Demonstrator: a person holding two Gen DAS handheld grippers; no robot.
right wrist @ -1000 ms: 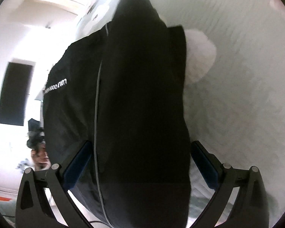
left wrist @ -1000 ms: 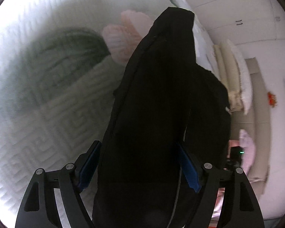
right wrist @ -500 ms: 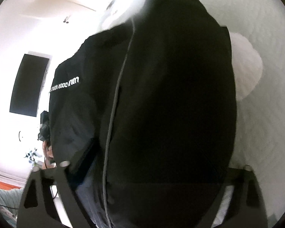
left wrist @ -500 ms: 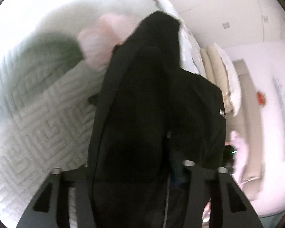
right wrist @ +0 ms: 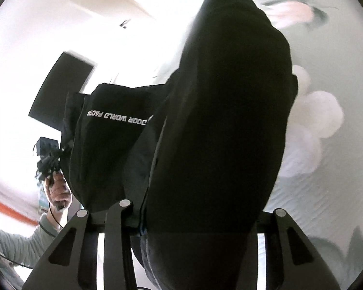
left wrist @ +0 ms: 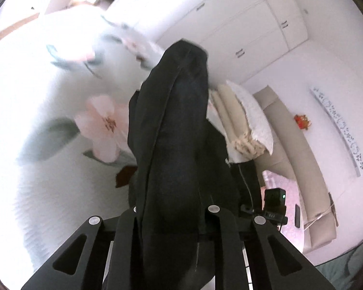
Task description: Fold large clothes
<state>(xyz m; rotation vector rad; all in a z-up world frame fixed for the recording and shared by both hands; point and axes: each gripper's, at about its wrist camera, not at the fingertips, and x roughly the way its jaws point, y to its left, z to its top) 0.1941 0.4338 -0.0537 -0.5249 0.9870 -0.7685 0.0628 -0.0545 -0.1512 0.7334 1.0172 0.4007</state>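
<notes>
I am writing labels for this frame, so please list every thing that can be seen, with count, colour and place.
garment: one, black with white lettering, hanging between both grippers
bedspread: one, white with pink flowers and green leaves, under the garment
pillows: a few, cream and white, stacked right of the garment
headboard: one, beige, by the right wall
wardrobe: one, white, far wall
dark panel: one, black, on the bright wall
left gripper: one, black, shut on the garment
right gripper: one, black, shut on the garment
</notes>
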